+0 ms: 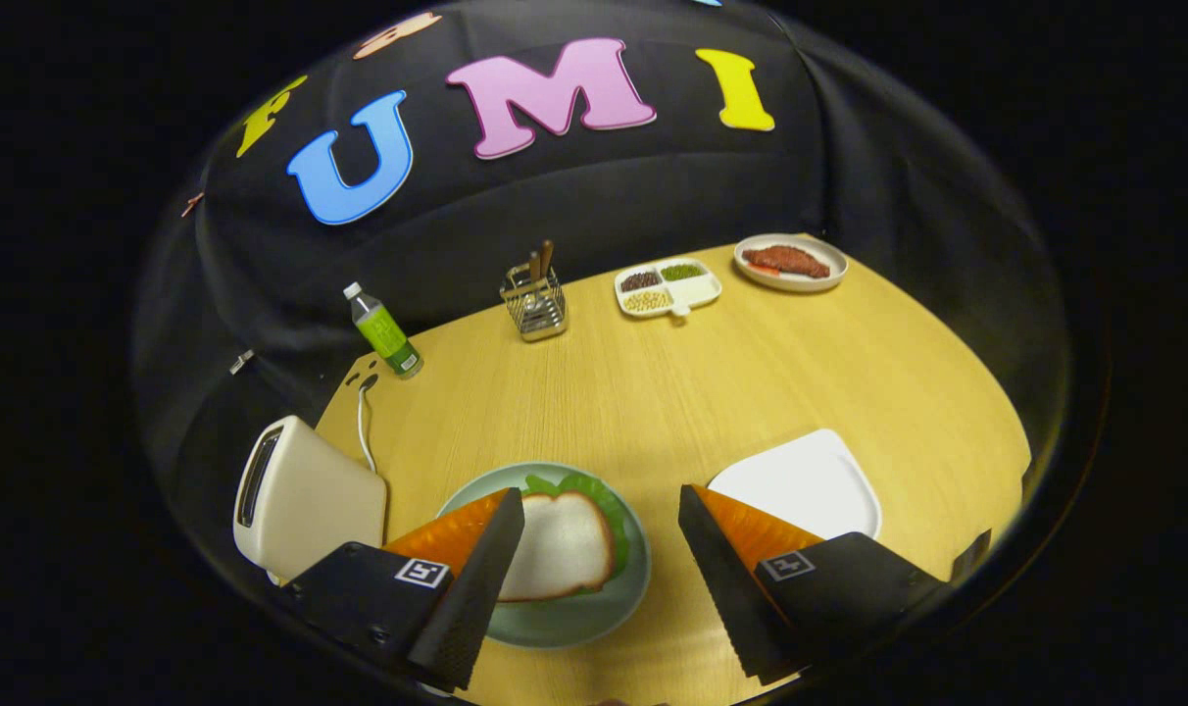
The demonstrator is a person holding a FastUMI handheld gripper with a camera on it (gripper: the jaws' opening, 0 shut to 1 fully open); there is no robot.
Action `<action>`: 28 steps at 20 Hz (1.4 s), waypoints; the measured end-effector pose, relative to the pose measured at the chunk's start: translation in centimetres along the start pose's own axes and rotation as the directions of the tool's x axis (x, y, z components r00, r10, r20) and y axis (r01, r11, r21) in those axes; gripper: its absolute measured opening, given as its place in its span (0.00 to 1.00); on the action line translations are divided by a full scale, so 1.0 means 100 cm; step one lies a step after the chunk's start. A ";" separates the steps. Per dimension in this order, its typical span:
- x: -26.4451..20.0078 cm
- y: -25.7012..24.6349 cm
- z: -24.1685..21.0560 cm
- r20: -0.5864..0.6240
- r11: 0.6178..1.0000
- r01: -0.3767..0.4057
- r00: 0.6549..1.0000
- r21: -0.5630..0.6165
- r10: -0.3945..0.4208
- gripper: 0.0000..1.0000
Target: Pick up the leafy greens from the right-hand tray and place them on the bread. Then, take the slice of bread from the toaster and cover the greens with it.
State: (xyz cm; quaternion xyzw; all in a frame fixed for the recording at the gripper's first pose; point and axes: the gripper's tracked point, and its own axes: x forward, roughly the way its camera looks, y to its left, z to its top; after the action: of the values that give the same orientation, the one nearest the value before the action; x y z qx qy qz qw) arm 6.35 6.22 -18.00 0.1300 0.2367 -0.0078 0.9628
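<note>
Gripper view: gripper [601,549] released, fingers wide apart, holding nothing.
Bread: slice [565,545] covering greens [606,500] on green plate [594,618], between fingers.
Toaster: toaster [305,502] beside left finger.
Tray: white tray [810,480] just beyond right finger.

One toaster [305,500], one green plate [594,613] with one bread slice [565,544] on greens [604,490], one white tray [810,480], one bottle [383,331], one utensil caddy [535,299], one divided dish [668,286], one meat plate [792,263]. One gripper [599,579], two fingers spread wide, holding nothing.
</note>
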 end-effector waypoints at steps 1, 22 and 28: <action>-0.012 -0.003 0.019 0.048 1.000 0.015 0.999 -0.021 -0.014 0.99; -0.195 -0.047 0.180 0.489 0.960 0.049 0.867 -0.276 0.096 0.97; -0.193 -0.051 0.195 0.495 0.962 0.005 0.858 -0.274 0.137 0.97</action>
State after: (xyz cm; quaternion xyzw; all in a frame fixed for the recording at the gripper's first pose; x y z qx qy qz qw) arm -2.38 -4.60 6.21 0.0013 -0.0320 0.0232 0.9992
